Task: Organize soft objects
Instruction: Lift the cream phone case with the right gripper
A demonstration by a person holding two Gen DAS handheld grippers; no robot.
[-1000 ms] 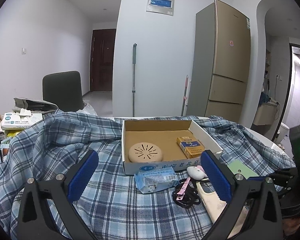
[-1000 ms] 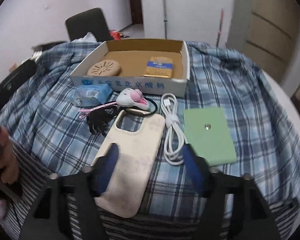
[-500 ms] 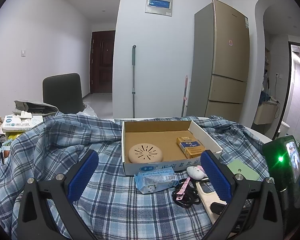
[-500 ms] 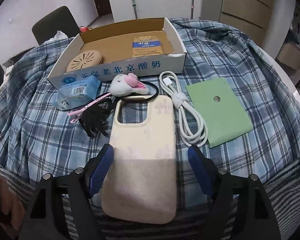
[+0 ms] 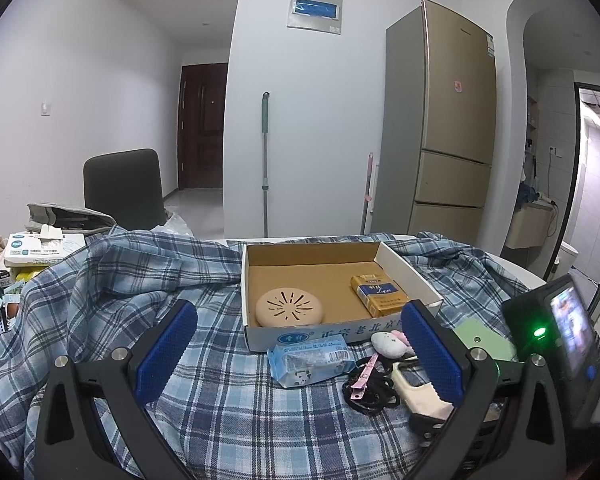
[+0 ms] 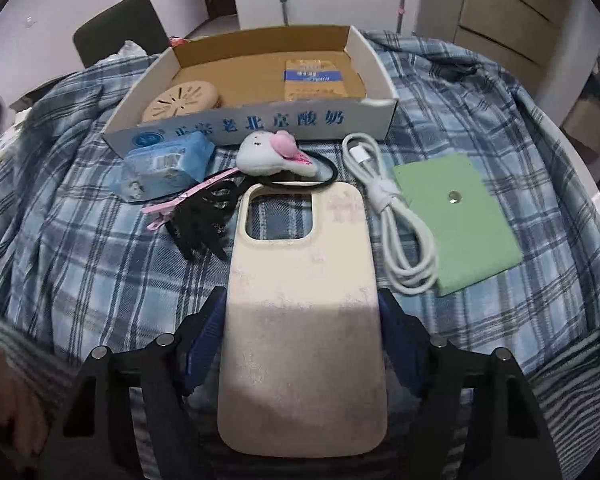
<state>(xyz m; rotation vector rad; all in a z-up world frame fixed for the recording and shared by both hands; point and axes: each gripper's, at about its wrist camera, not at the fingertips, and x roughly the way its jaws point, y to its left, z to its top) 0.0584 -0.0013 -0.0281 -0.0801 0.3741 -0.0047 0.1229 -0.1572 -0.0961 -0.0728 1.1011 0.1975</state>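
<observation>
On my right wrist view, the right gripper (image 6: 302, 344) has its blue-padded fingers (image 6: 206, 338) on either side of the cream silicone phone case (image 6: 300, 300), one against each long edge at its lower half; I read them as closed on it, the case reaching out toward 12 o'clock. The case lies on the blue plaid cloth (image 6: 80, 264) covering the counter. At 1 o'clock of the case sits the coiled white charging cable (image 6: 396, 232), with the flat green pouch (image 6: 460, 224) beyond it. At 11 o'clock lie the black hair tie bundle (image 6: 200, 224) with a pink clip (image 6: 180, 204) and the blue tissue packet (image 6: 164, 166); the white-and-pink plush charm (image 6: 272, 154) touches the case's top edge. At 12 o'clock stands the shallow cardboard box (image 6: 260, 120).

My left gripper (image 5: 300, 352) hangs with its fingers (image 5: 168, 352) spread wide, holding nothing.
</observation>
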